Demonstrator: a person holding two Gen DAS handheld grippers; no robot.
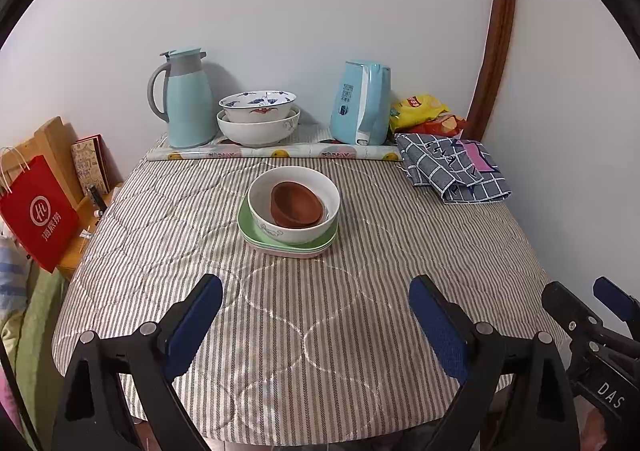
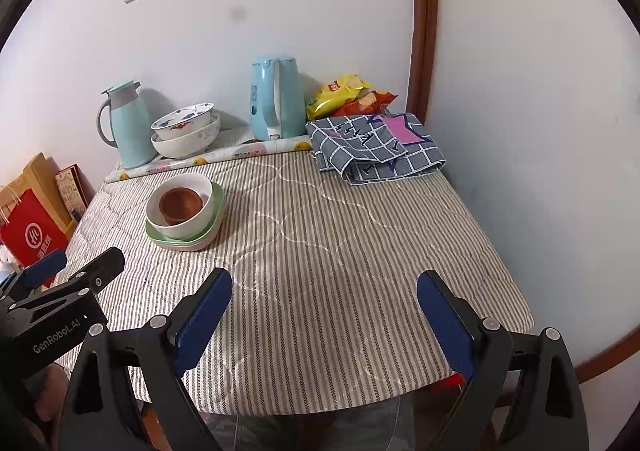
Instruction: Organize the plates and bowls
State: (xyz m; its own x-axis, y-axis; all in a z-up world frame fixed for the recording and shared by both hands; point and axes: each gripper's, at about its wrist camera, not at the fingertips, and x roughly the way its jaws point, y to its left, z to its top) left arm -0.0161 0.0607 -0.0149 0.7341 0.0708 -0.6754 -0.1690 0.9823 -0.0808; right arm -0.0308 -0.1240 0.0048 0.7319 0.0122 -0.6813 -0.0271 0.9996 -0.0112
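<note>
A brown bowl (image 1: 297, 204) sits inside a white bowl (image 1: 293, 227), which stands on stacked green and pink plates (image 1: 256, 237) at the table's middle; the stack also shows in the right wrist view (image 2: 182, 207). Two more nested bowls, a patterned one (image 1: 258, 105) in a white one (image 1: 258, 131), stand at the back. My left gripper (image 1: 316, 299) is open and empty above the near table edge. My right gripper (image 2: 324, 295) is open and empty, to the right of the stack.
A teal thermos jug (image 1: 186, 99) and a blue kettle (image 1: 362, 103) stand at the back wall. Snack bags (image 1: 424, 113) and a folded checked cloth (image 1: 456, 167) lie at the back right. A red paper bag (image 1: 36, 211) stands left of the striped tablecloth (image 1: 320, 351).
</note>
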